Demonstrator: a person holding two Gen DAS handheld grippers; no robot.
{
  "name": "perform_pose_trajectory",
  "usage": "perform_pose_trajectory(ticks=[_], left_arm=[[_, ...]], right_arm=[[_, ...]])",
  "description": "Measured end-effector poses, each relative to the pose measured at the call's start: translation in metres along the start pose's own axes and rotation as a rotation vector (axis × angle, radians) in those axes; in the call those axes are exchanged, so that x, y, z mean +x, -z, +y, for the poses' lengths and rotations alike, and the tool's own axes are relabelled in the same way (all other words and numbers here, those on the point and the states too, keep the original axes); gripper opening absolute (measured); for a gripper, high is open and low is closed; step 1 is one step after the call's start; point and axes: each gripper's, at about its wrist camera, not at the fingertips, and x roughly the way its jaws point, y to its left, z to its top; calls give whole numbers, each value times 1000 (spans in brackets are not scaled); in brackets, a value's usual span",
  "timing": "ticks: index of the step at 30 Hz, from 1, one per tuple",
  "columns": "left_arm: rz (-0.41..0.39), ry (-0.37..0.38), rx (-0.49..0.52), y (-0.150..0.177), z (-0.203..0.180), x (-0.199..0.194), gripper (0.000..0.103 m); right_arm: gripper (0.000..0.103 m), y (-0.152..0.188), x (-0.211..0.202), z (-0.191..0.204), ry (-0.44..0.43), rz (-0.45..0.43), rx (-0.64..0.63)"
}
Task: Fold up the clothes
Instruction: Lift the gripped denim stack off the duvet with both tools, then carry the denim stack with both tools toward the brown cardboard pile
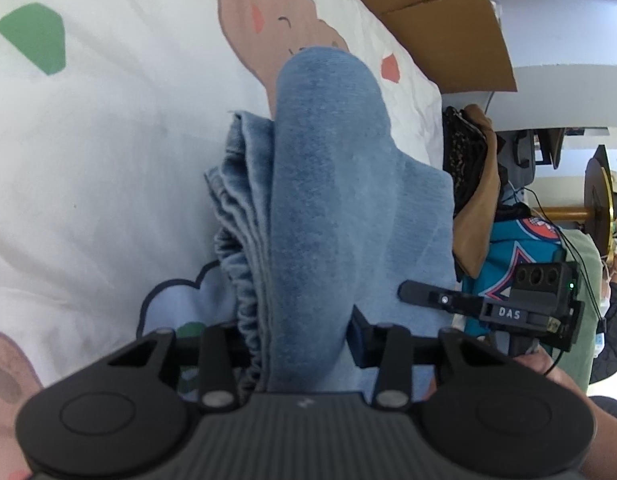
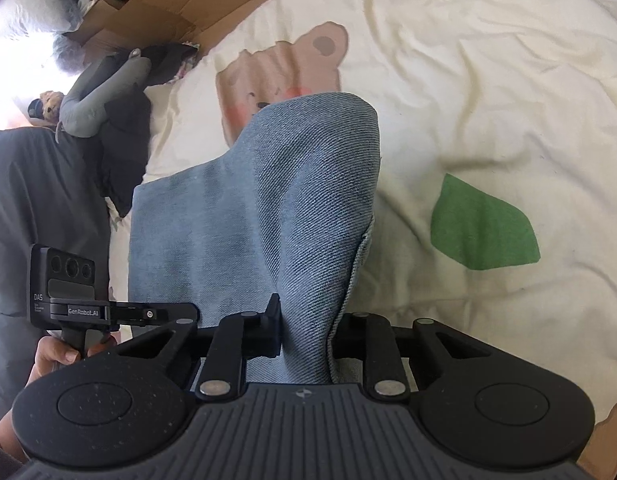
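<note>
A bed under a cream quilt [image 2: 488, 92] printed with bears and green leaves carries the work; the blue denim garment [image 1: 320, 184] lies partly folded on it, one end raised. The left hand-held gripper [image 1: 296, 344] is clamped on the gathered waistband end; the right hand-held gripper [image 2: 304, 340] pinches a fold of the same denim. The step in hand looks like lifting an edge to fold it over; next, both should carry it across evenly. Cardboard [image 1: 440, 12] and piled clothes [image 1: 476, 184] crowd the bed's edge, clear of the fold.
</note>
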Motion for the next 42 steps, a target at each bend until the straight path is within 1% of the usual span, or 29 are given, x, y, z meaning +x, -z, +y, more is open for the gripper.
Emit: perform_pose_trajectory(ticks=[9,16,19,21,24,29,36,42], left_arm=[[-11,-11,-16,0,-16,-21,42],[-8,-42,-1,-4,-48,-39,42],[-4,-59,1,-8,-64,-52,42],[-3,-74,21,-11,-77,-63,42],[-10,-104,83,-17,-101,-82,41],[-38,-112,119,-31,-142,-116,41],[-86,-106,181,-47,-219,-164,41],[-109,-123,225,-53,-289,-186,41]], right_arm=[[20,3,-20,26,-1,-28,-12],[20,5,-44,42,-26,-64,17],[20,4,-56,53,-47,-78,26],[20,2,-66,60,-65,-89,30],[20,-4,-82,78,-82,-109,18],[20,-18,-118,113,-101,-148,-30],[20,-44,-192,162,-116,-229,-120],[20,-61,-256,191,-104,-278,-166]])
